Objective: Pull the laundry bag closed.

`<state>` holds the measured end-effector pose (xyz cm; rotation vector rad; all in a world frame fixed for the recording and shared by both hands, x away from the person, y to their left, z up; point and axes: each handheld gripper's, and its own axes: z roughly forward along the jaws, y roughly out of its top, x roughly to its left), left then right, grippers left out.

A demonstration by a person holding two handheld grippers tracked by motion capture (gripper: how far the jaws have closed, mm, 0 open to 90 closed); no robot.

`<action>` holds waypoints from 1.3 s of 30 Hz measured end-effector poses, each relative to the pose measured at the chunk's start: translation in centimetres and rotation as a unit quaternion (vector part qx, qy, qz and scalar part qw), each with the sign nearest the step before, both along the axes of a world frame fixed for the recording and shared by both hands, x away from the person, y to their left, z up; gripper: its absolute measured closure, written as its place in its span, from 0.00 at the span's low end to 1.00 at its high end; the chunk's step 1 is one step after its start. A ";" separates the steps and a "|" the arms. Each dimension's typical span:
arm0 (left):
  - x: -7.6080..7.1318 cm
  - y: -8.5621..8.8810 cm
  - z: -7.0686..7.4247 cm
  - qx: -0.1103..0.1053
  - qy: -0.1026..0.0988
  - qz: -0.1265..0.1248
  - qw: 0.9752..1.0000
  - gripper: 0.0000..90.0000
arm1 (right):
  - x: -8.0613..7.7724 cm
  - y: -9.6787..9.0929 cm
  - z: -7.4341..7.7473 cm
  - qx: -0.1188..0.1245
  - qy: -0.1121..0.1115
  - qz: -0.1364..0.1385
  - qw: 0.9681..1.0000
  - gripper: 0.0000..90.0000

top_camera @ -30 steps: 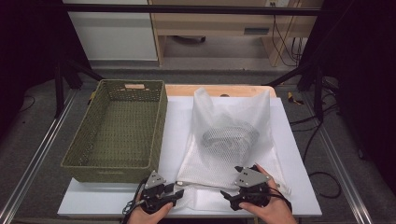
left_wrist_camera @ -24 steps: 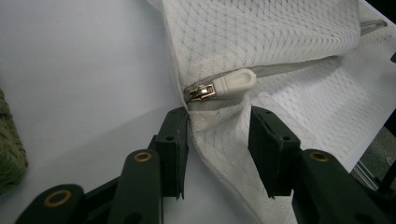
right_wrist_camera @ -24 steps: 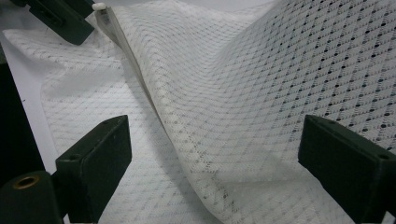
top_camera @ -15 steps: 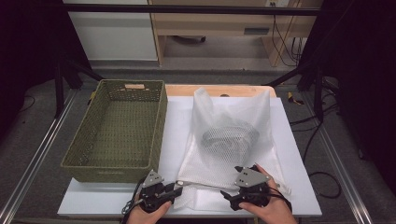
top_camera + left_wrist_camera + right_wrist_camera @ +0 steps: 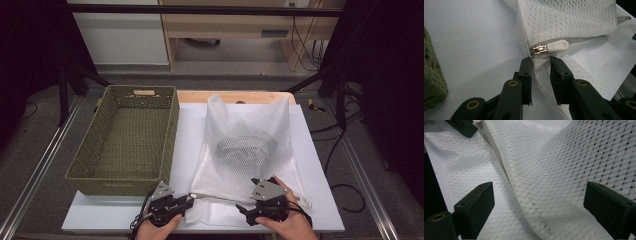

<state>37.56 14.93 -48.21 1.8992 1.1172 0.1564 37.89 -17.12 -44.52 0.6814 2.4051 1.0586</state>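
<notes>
At the six o'clock edge of the white tabletop (image 5: 185, 135), the left gripper (image 5: 541, 62) fingers have just been closing and now pinch the white mesh laundry bag (image 5: 250, 145) beside its zipper pull (image 5: 557, 45). The right gripper (image 5: 536, 202) fingers stay spread over mesh. The green woven basket (image 5: 125, 135) lies at nine o'clock, leaving little room there.

Black two-jaw left gripper (image 5: 187, 201) and right gripper (image 5: 243, 209), grey triangular plates (brass-ringed holes), trailing black cables
</notes>
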 end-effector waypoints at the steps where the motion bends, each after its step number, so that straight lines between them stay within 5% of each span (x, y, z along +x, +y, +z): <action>1: 0.0 0.0 0.0 -0.001 -0.001 0.000 1.000 0.81 | 0.0 0.0 0.0 0.000 0.000 0.000 1.000 0.11; 8: 0.0 -0.3 0.1 -0.009 -0.015 0.001 1.000 0.92 | 0.0 0.4 0.1 0.007 0.003 -0.004 1.000 0.10; 17: -0.3 -0.4 0.5 -0.007 -0.024 0.004 1.000 0.98 | -0.1 2.6 1.0 0.066 0.020 -0.014 0.998 0.08; 23: -0.3 -0.5 0.6 -0.008 -0.026 0.007 1.000 0.98 | 0.1 4.8 1.3 0.087 0.042 -0.012 0.995 0.15; 28: -0.1 -0.9 1.1 0.004 -0.033 -0.001 0.999 0.98 | 0.6 5.6 2.0 0.114 0.039 -0.033 0.992 0.25; 36: 0.8 -1.5 1.8 0.011 -0.043 -0.010 0.999 0.98 | 1.9 7.1 2.7 0.134 0.060 -0.023 0.989 0.28; 39: 0.8 -1.5 1.9 0.007 -0.044 -0.010 0.999 0.98 | 2.4 7.7 3.2 0.146 0.055 -0.019 0.988 0.39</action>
